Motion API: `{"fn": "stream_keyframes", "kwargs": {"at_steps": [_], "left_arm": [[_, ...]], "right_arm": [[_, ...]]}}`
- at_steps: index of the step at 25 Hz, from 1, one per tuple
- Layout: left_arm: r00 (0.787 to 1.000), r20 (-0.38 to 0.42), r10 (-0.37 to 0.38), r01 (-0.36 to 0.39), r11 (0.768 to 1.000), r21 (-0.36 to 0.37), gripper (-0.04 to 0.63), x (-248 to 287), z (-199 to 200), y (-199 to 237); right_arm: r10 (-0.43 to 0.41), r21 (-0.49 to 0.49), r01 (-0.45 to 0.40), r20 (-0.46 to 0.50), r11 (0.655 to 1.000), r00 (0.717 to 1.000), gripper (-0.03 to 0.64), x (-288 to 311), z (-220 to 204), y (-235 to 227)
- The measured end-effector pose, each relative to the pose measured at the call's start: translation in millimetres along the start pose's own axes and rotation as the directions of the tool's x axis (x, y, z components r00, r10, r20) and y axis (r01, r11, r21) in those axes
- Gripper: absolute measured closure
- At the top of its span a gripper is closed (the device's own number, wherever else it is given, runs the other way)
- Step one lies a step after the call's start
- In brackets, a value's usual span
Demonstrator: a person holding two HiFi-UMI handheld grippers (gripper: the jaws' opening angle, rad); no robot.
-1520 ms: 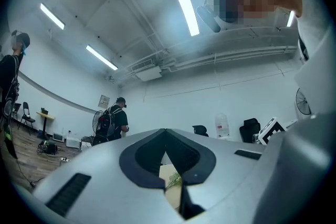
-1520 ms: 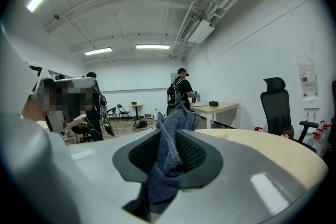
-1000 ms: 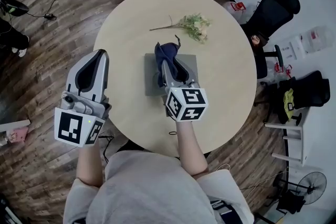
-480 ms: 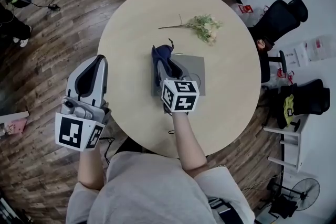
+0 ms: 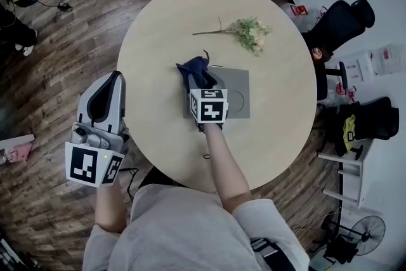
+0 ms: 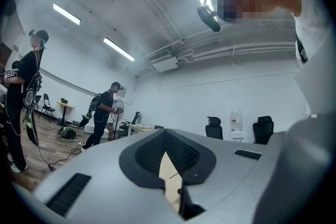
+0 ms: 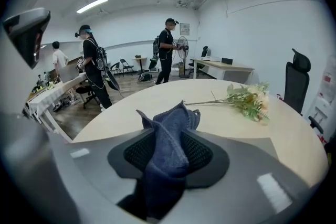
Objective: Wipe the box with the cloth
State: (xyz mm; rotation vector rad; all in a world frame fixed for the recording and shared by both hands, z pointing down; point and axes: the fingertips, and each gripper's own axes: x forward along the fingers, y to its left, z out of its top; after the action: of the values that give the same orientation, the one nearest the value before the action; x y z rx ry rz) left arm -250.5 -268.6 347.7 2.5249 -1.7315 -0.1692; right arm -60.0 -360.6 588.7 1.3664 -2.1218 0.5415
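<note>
A flat grey box (image 5: 231, 93) lies in the middle of the round beige table (image 5: 158, 35). My right gripper (image 5: 202, 80) is over the box's left part, shut on a dark blue cloth (image 5: 192, 70) that bunches up at the box's far left corner. In the right gripper view the cloth (image 7: 170, 136) stands up between the jaws of the right gripper (image 7: 168, 160), and the box is hidden beneath. My left gripper (image 5: 115, 77) hangs off the table's left edge over the floor, jaws together and holding nothing. The left gripper (image 6: 169, 168) shows only a sliver of table between its pads.
A sprig of pale flowers (image 5: 246, 30) lies at the table's far side, also in the right gripper view (image 7: 248, 99). Black office chairs (image 5: 336, 17) and a fan (image 5: 366, 229) stand at the right. Cables (image 5: 60, 6) run over the wood floor. People (image 7: 169, 49) stand further off.
My right gripper has slid the cloth leftward across the box toward its left edge. The left gripper has stayed nearly still beside the table.
</note>
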Motion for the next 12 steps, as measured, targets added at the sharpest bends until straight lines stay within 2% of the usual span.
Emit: {"fn": "stream_keyframes", "kwargs": {"at_steps": [4,8,12], "left_arm": [[1.0,-0.005,-0.007,0.007,1.0,-0.004,0.588,6.5,-3.1,-1.3],[1.0,-0.003,-0.024,0.024,1.0,-0.011,0.587,14.8,-4.4,-2.9],[0.999,-0.002,-0.05,0.05,0.999,-0.005,0.588,25.1,-1.7,-14.7]], "right_arm": [[-0.023,-0.067,0.02,-0.042,0.998,0.999,0.446,8.9,-5.6,1.8],[0.018,-0.138,-0.026,-0.057,0.99,0.998,0.504,15.1,-2.5,16.0],[0.024,-0.111,-0.027,-0.032,0.993,0.999,0.514,14.5,0.3,2.0]]}}
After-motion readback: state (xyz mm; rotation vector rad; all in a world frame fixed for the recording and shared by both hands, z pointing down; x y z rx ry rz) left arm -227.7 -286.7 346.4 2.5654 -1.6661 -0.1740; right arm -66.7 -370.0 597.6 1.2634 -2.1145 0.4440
